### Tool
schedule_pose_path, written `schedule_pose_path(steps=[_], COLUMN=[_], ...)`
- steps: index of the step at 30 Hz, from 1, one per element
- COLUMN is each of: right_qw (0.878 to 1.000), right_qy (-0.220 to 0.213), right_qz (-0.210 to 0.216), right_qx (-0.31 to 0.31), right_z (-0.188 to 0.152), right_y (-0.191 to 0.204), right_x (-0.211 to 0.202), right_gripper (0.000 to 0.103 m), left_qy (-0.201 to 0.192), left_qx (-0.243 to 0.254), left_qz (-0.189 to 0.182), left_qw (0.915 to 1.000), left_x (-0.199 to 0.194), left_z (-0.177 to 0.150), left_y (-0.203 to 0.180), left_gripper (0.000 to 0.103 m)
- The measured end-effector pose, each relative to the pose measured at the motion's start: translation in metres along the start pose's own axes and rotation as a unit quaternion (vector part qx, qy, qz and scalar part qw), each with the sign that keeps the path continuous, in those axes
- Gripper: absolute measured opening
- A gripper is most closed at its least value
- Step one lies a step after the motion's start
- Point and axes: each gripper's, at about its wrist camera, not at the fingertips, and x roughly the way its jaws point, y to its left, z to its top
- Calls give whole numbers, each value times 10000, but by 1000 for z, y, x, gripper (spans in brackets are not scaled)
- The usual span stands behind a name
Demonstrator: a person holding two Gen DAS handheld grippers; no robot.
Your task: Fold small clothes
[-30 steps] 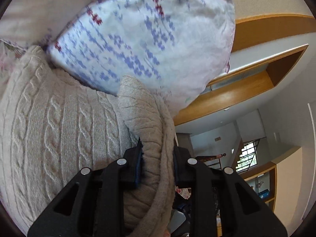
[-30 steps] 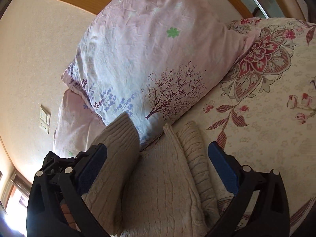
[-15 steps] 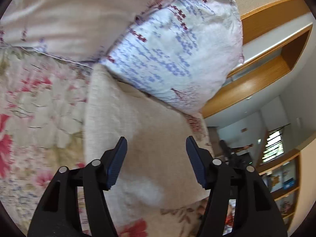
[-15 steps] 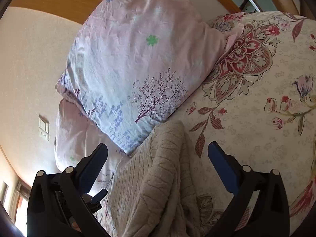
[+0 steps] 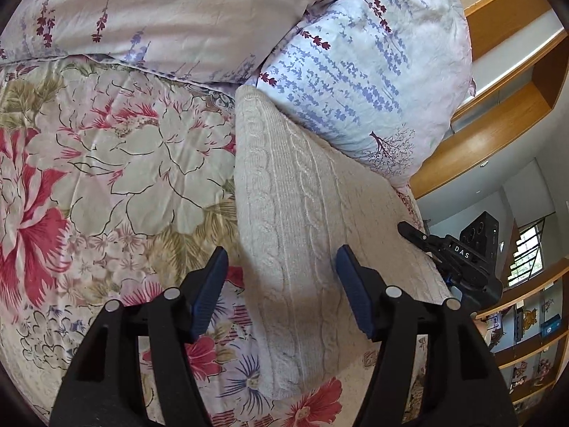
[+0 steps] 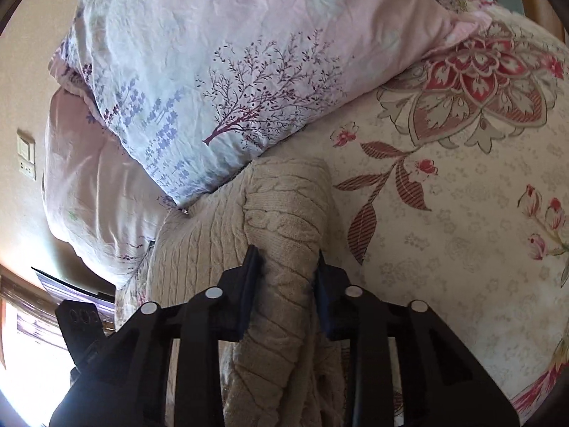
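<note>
A cream cable-knit sweater (image 5: pixel 306 220) lies folded on the floral bedspread (image 5: pixel 106 163), its far end against the pillows. My left gripper (image 5: pixel 281 284) is open and empty, its blue pads hovering above the sweater's near part. In the right wrist view my right gripper (image 6: pixel 288 267) is shut on a bunched fold of the same sweater (image 6: pixel 284 213), at its edge beside the bedspread (image 6: pixel 444 213). The right gripper also shows in the left wrist view (image 5: pixel 448 252), at the sweater's right edge.
Two pillows lie at the head of the bed, a tree-print one (image 5: pixel 362 71) and a pale pink one (image 5: pixel 160 14); both touch the sweater's far end. A wooden headboard ledge (image 5: pixel 498 135) and shelves (image 5: pixel 526 338) stand to the right. A wall switch (image 6: pixel 26 156) is behind the pillows.
My left gripper let go of the sweater fold and opened, then drew back above the flat sweater. My right gripper went from open to shut on the sweater's edge.
</note>
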Motion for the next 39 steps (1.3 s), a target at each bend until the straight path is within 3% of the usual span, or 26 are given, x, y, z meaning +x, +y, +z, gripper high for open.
schedule_pose_path(steps=[7, 13, 17, 23, 27, 29, 33, 39], right_qw=[9903, 9608, 9504, 9688, 9794, 9814, 9908, 9980], right_qy=[-729, -1586, -1543, -637, -459, -444, -591, -364], right_qz=[-476, -816, -1420, -1800, -1593, -1519, -963, -329], right_qx=[-1082, -2123, -2295, -1580, -1155, -1086, -743, -396], right_z=[1, -1, 1, 11, 14, 14, 1, -41], right_y=[42, 88, 83, 25, 5, 4, 0, -20], right_x=[-22, -56, -43, 6, 12, 6, -34, -72], right_gripper=[10, 9, 10, 10, 10, 13, 43, 44], left_qy=[-197, -260, -243, -155, -130, -199, -173, 59], left_qx=[452, 778, 896, 1021, 1029, 997, 835, 421], left_qz=[367, 478, 526, 511, 471, 458, 329, 28], left_qw=[9981, 9955, 9943, 9933, 9935, 9938, 9958, 9991], left_x=[-4, -3, 0, 6, 6, 1, -9, -11], left_z=[-3, -6, -9, -14, -17, -19, -21, -31], left_y=[-14, -25, -29, -33, -36, -38, -36, -19], left_gripper=[65, 66, 67, 67, 67, 67, 67, 65])
